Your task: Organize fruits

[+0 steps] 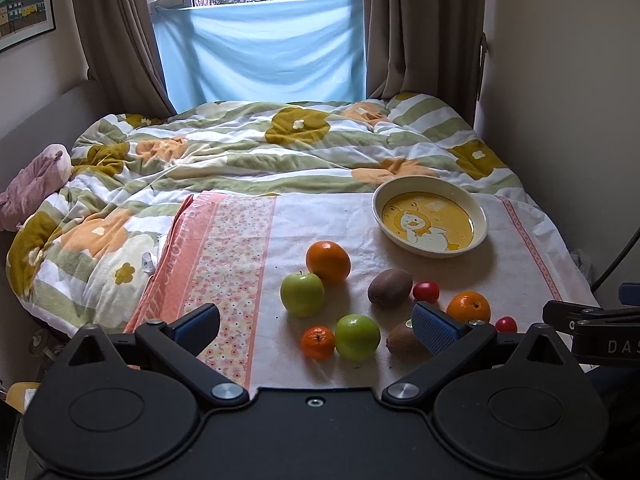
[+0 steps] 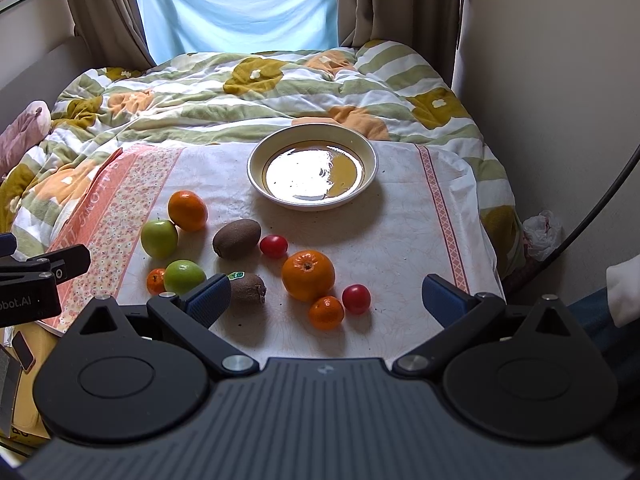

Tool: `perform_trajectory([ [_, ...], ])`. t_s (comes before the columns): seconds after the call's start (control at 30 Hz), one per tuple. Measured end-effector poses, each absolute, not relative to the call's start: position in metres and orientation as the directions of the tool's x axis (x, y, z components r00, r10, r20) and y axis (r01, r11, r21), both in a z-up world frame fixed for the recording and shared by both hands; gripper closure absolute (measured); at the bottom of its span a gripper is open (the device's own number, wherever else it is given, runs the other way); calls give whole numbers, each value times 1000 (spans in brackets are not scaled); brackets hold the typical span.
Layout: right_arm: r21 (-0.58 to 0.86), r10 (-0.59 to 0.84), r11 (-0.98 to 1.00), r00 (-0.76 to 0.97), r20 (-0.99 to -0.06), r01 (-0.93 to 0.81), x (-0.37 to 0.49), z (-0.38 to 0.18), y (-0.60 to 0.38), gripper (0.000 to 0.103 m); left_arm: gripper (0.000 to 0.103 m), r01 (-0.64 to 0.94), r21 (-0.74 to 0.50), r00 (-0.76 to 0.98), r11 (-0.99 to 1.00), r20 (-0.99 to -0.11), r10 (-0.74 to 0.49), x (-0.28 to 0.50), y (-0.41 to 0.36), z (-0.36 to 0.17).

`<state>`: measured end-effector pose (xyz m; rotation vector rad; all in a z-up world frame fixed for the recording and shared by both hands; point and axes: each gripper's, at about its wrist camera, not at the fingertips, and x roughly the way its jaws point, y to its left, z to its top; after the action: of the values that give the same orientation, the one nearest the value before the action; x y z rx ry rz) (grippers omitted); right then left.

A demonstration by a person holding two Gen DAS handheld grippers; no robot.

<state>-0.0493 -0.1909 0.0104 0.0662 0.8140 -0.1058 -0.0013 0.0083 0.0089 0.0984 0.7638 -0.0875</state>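
Note:
Fruit lies loose on a white cloth [image 2: 400, 240] spread over the bed. Two green apples [image 1: 302, 293] [image 1: 357, 336], two kiwis [image 2: 236, 238] [image 2: 249, 287], two large oranges [image 2: 308, 275] [image 2: 187, 210], two small mandarins [image 2: 326, 312] [image 1: 317, 342] and two red tomatoes [image 2: 356, 298] [image 2: 273, 245] sit in a cluster. Behind them stands a cream bowl [image 2: 312, 136] with a yellow bottom and nothing in it. My left gripper [image 1: 316, 326] hovers open just before the near apple and mandarin. My right gripper [image 2: 326, 300] hangs open over the mandarin and tomato.
A rumpled flowered quilt [image 1: 260, 148] covers the bed behind the cloth. Curtains and a blue sheet [image 1: 260, 52] hang over the window. A wall runs close along the right. A pink soft toy [image 1: 36, 184] lies at the left edge, a cable [image 2: 592, 216] at the right.

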Motion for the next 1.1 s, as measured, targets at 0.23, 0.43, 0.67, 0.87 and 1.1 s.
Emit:
perform_trajectory([
  [0.23,18,-69,993,682,-728,119,-49,11,-191,0,0,118,54,722,992,-690,-48,-2,9,9],
  [0.43,17,-69,993,682,-729,119,-49,11,-190,0,0,119,58,724,991,-688,-47,-3,9,10],
  [0.67,26,-54,994,677,-734,108,-49,13,-189,0,0,137,70,725,988,-687,-52,-5,6,11],
  [0.87,32,-24,997,672,-740,71,-46,13,-189,0,0,224,114,745,968,-661,-95,-8,-3,7],
  [1.1,90,44,995,660,-750,35,-34,-10,-190,0,0,370,227,746,901,-650,-143,-3,-10,-23],
])
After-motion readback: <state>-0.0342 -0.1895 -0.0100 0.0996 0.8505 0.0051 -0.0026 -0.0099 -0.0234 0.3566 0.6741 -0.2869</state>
